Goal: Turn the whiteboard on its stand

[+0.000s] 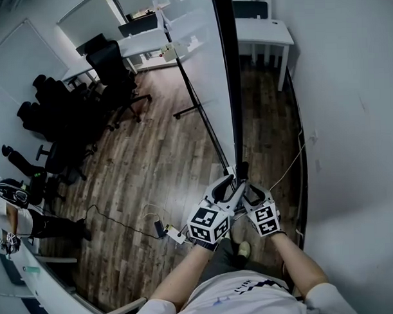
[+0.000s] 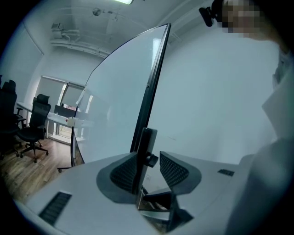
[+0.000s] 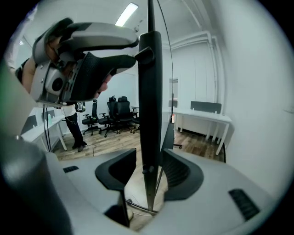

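Observation:
The whiteboard [image 1: 203,63] stands upright and I see it edge-on, its black frame [image 1: 231,87] running down to both grippers. My left gripper [image 1: 229,184] is shut on the frame's edge. In the left gripper view the post [image 2: 146,147] lies against the left pad [image 2: 124,172], with a small knob [image 2: 150,160] facing the right pad. My right gripper [image 1: 249,185] sits just beside it on the same edge. In the right gripper view its pads [image 3: 177,172] hug both sides of the frame [image 3: 150,92], and the left gripper [image 3: 92,59] grips higher up.
A white wall [image 1: 349,115] runs close on the right. The stand's leg [image 1: 195,111] reaches out over the wooden floor. Black office chairs [image 1: 66,119] cluster at the left, white desks [image 1: 263,32] stand at the back, a cable [image 1: 121,223] lies on the floor, and a person [image 1: 18,217] stands far left.

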Demonstrator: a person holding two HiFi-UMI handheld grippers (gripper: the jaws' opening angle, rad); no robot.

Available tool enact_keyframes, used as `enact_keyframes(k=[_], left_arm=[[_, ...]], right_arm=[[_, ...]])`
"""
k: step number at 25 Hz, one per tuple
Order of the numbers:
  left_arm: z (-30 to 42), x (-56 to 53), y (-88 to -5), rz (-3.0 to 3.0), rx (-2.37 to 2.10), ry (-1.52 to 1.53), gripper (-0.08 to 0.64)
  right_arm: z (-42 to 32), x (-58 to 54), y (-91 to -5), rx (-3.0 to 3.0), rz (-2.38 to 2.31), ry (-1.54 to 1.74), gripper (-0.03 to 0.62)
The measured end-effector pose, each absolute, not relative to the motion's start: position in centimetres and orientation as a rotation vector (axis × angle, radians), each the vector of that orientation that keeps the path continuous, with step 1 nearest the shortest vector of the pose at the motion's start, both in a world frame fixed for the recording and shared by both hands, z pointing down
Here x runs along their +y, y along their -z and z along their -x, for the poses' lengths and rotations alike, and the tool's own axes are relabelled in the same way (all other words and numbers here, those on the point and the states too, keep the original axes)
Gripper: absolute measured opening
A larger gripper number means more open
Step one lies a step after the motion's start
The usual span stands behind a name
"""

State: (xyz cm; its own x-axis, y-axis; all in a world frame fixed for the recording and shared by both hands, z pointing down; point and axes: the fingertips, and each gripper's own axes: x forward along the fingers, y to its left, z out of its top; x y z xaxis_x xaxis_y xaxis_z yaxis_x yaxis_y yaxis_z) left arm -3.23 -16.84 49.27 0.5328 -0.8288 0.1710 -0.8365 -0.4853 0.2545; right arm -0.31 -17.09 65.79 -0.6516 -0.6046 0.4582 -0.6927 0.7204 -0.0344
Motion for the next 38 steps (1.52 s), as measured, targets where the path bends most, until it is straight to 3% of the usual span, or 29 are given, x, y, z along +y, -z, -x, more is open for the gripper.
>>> enact_keyframes(k=[3,8,13,25,38], left_arm=[[3.6,-15.6,-49.1,-2.45,-1.399,-0.013,0.165],[4.5,-13.8,-47.5,-2.444,-1.398,0.022,0.157],[5.0,-12.3,-45.5,-2.472,-1.383,0.067,0.048],[5.9,-8.2,-42.6,-2.558,-1.265,0.071,0.012],[7.2,-6.4,-41.1,-2.594,-1.235,0.117,0.012]], right_arm=[[-1.3,-16.6,-63.9,-2.527,-0.997,-0.318,0.178],[-1.4,-15.5,-57.7,-2.652,-1.029,-0.337,0.091],[-1.1,-14.7,-51.0,-2.775,-1.12,-0.333,0.034],[1.2,-9.6,-43.6,-2.869,-1.227,-0.465,0.014],[2.3,-6.8,-42.2,-2.835,-1.276,-0.422,0.014]])
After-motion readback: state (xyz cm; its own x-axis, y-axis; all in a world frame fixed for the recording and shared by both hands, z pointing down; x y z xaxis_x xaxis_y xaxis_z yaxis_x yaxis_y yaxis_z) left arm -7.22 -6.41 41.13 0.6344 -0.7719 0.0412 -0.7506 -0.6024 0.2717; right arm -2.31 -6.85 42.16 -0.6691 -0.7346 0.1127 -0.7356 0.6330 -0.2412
